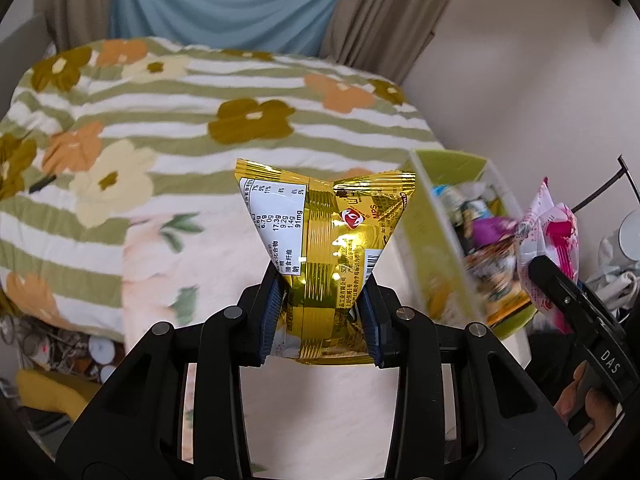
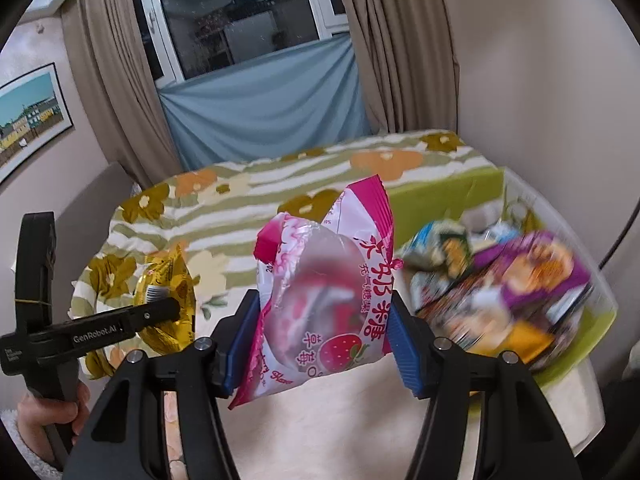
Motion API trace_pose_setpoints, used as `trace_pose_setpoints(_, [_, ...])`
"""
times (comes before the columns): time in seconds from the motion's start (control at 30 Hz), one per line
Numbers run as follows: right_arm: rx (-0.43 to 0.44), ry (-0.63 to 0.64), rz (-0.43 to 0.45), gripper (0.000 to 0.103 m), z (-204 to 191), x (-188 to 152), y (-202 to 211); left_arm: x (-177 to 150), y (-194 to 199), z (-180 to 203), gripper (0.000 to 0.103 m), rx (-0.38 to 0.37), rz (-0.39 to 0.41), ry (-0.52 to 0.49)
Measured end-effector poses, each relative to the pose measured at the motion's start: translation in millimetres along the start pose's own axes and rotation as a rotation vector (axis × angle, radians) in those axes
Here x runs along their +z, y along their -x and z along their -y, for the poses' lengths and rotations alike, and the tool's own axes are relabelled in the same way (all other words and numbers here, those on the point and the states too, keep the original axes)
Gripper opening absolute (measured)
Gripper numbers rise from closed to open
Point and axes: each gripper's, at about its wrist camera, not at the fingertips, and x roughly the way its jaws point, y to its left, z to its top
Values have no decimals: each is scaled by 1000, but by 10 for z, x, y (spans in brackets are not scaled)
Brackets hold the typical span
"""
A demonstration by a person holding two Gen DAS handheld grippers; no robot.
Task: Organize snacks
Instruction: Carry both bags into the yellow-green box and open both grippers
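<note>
My left gripper [image 1: 320,312] is narrowed on a crinkled gold foil packet [image 1: 320,236], pinching its lower half so the top fans out above the bed [image 1: 160,160]. My right gripper [image 2: 320,336] clamps a glossy pink-and-clear strawberry candy bag [image 2: 320,300] between blue ribbed pads [image 2: 404,344]. Just right of both sits a green-lined bin [image 2: 460,184], blurred, heaped with mixed wrappers. A floral striped blanket covers the bed.
</note>
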Motion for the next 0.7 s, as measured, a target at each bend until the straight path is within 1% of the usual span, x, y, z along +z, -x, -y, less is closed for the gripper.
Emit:
trace_pose_setpoints(0.03, [16,11,-2,57,109,94,31,21,-13,108,32,-4,3,-7])
trace_pose_setpoints(0.1, [27,17,10,57,293,213,105,131,-67,441,32,-22,22,-30])
trace_pose_setpoints(0.17, [23,30,15,57,506,330,145,216,-144,697,32,-46,27,-44])
trace_pose_setpoints(0.33, [16,24,16,57,1068,557,160,436,-487,1437,32,-85,28,-84])
trace_pose_setpoints(0.5, [9,33,2,57,1553,684,112,598,-880,1998,33,-89,16,-95])
trace_pose_setpoints(0.57, [12,32,-10,57,1699,722,70,635,-1054,2146,33,-69,-24,-101])
trace_pose_setpoints(0.6, [16,28,-17,57,1755,738,53,638,-1158,2222,34,-39,-49,-105])
trace_pose_setpoints(0.67, [28,22,-28,57,1865,763,16,614,-1287,2271,38,9,-72,-115])
trace_pose_setpoints(0.7, [34,22,-32,57,1911,769,-1,592,-1332,2283,50,26,-77,-118])
